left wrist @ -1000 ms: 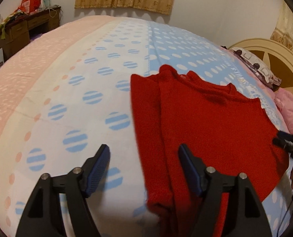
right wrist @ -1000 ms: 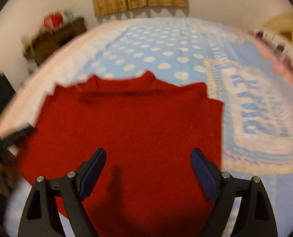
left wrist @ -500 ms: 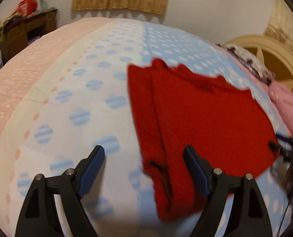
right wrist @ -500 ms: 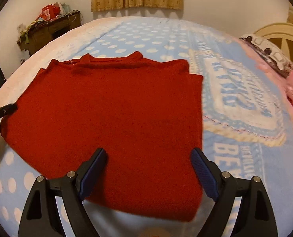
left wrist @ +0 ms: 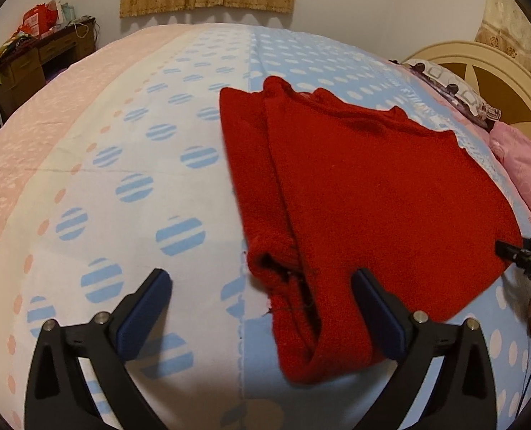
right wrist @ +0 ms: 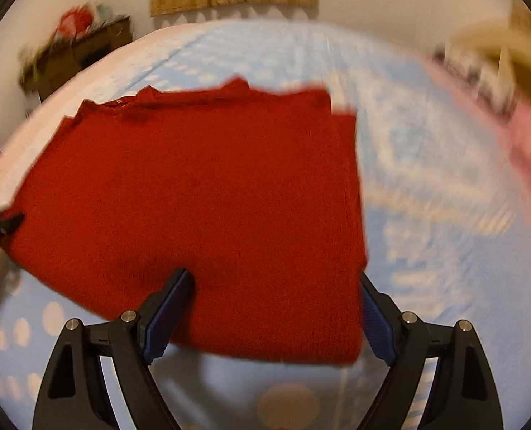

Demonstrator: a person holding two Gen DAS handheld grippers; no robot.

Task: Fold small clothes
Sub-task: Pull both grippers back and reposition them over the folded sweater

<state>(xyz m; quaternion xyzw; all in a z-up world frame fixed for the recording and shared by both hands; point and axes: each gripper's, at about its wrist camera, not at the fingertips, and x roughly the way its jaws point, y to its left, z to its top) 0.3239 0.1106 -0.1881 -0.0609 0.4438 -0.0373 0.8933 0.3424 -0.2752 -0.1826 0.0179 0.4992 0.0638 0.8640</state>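
A red knitted sweater lies flat on the bed, with a sleeve folded in along its left side. My left gripper hovers over the sweater's near left corner. Its jaws are opening, and the rumpled cuff and hem lie between them without the pads pressing. In the blurred right wrist view, the sweater fills the middle. My right gripper is open over the near right corner, one finger above the cloth and the other at its right edge. The tip of the right gripper shows at the sweater's right edge.
The bedspread is white, pink and blue with dots. A patterned pillow, a pink cloth and a cream headboard lie at the right. A cluttered wooden desk stands at the back left by the wall.
The left jaws have spread wider, and the sweater's near left corner has come fully into view between them. The right gripper has shifted towards the sweater's near right corner.
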